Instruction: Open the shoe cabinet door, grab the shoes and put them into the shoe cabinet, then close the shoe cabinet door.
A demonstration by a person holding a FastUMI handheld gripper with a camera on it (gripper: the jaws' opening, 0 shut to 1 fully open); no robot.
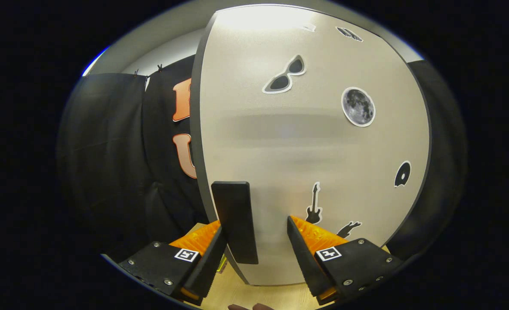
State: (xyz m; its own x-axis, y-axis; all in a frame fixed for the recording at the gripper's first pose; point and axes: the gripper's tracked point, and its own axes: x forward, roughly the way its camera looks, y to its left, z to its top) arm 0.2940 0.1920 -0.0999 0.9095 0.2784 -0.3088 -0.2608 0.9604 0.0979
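The shoe cabinet door [306,142] is a pale grey panel with a dark edge, and it stands close in front of me. Stickers of sunglasses, a moon, a guitar and a disc are on its face. A black upright handle [235,221] sits near the door's left edge. My gripper [254,224] is open, with the handle between its fingers. The left finger [211,254] lies against the handle. The right finger [300,252] stands apart from it, with bare door in the gap.
The black cloth wall [121,163] hangs to the left of the door and beyond it. A light wooden floor [254,295] runs under the door's lower edge. Two small dark tips [250,306] peek in below the fingers; I cannot tell what they are.
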